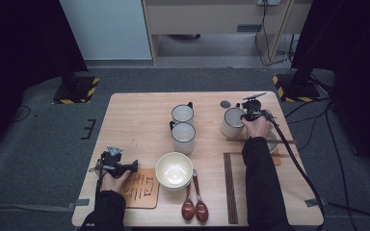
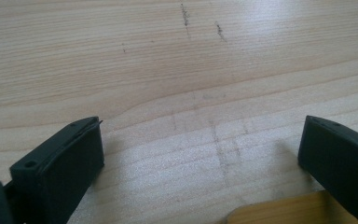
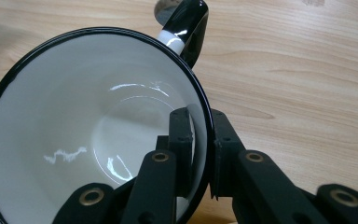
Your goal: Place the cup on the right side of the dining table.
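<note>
Currently the right gripper [image 3: 200, 154] is pinching the wall of the white mug [image 3: 74, 135]: one jaw sits inside the cup, the other outside, with the black rim clamped between them. The mug's black handle [image 3: 189, 28] points away from the gripper, toward the far side. In the high view the same mug [image 1: 232, 122] is at the far right of the counter [image 1: 135, 120], with the right gripper [image 1: 251, 114] at its right edge and the hand just behind it.

Step in hand, as I judge it: carrying or setting down this mug by its rim. Whether its base touches the wood I cannot tell (the bottom is hidden in both views).

Two more mugs [image 1: 182, 113] [image 1: 183, 136] stand mid-counter, one behind the other. Nearer the person are a cream bowl [image 1: 174, 170], two brown spoons [image 1: 194, 206] and dark chopsticks [image 1: 230, 185].

The left gripper [image 2: 200, 154] has its jaws spread wide with nothing between them, resting low over bare wood beside the corner of a wooden coaster [image 2: 284, 212]; in the high view it [image 1: 117, 166] lies at the near left by that coaster [image 1: 142, 188].

Next move calls for: keeping the mug upright, seating its base flat, then easing the jaws apart and lifting straight up so the inner jaw clears the rim without tipping it.
</note>
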Tool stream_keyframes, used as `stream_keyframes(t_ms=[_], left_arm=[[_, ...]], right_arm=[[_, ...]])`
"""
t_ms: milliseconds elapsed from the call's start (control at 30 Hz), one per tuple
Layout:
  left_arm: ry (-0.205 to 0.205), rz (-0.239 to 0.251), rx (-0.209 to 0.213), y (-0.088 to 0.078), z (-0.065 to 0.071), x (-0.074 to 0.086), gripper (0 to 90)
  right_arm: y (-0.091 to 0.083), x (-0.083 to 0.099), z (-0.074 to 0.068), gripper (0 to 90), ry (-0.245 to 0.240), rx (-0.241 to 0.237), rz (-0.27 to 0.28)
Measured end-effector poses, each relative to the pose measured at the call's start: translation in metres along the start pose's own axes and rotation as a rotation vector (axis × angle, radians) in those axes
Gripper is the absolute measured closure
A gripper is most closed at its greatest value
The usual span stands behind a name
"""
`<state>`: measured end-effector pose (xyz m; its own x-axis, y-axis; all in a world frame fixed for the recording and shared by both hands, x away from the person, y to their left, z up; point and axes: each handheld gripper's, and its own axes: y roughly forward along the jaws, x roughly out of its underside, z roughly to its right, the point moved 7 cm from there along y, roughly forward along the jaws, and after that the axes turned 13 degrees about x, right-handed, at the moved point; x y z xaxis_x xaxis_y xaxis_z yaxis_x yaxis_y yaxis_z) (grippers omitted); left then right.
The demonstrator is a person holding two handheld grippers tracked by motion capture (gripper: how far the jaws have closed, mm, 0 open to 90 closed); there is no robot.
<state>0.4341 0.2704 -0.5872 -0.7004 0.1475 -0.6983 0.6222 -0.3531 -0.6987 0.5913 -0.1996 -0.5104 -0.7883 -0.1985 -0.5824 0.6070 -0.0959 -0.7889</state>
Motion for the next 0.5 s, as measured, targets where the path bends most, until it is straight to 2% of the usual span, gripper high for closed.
stream_keyframes(t_ms=[133,400,433,500], left_arm=[[0.000,0.000,0.000,0.0000,0.0000,0.0000,0.0],[0.000,0.000,0.000,0.0000,0.0000,0.0000,0.0],[0.000,0.000,0.000,0.0000,0.0000,0.0000,0.0],[0.000,0.000,0.000,0.0000,0.0000,0.0000,0.0]], right_arm=[[0.0015,-0.0003,0.0006,81.9,-0.006,-0.006,0.004],[0.0042,-0.0036,-0.0019,80.5,-0.016,-0.005,0.070],[0.0054,-0.0050,-0.0011,79.6,-0.012,0.008,0.084],[0.0060,-0.0051,0.0007,79.5,-0.019,0.005,0.077]])
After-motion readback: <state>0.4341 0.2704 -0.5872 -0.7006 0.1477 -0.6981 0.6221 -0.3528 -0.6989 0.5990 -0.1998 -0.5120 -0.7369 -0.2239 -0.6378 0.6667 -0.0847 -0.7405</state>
